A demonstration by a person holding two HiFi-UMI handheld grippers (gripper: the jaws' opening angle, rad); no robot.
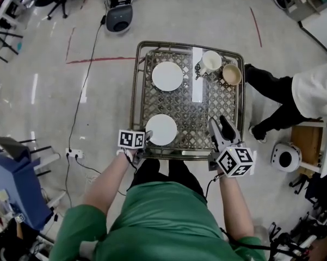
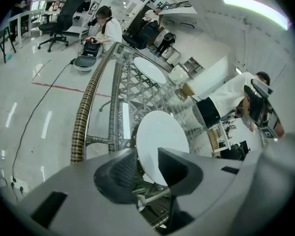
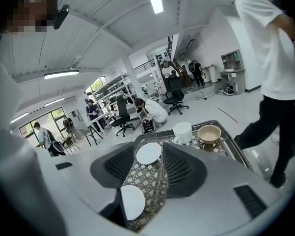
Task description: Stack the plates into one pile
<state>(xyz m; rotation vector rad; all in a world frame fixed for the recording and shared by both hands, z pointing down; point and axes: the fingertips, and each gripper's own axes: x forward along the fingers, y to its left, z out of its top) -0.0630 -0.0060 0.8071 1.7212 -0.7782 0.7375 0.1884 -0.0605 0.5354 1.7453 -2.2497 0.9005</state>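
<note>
Two white plates lie on the metal lattice table (image 1: 135,91): the far plate (image 1: 167,76) at the back and the near plate (image 1: 161,129) by the front edge. My left gripper (image 1: 148,136) is at the near plate's left rim. In the left gripper view the near plate (image 2: 162,132) runs in between the jaws of the left gripper (image 2: 147,157), which stand apart around its rim. The plate rests flat. My right gripper (image 1: 220,125) hovers open over the table's near right part with nothing between its jaws. In its own view the right gripper (image 3: 150,167) frames the far plate (image 3: 148,153); the near plate (image 3: 132,200) is lower left.
A white mug (image 1: 210,62) and a tan bowl (image 1: 232,74) stand at the table's back right, beside a white strip (image 1: 197,75). A person in a white shirt (image 1: 310,91) stands close to the table's right side. A cable and a power strip (image 1: 73,154) lie on the floor at left.
</note>
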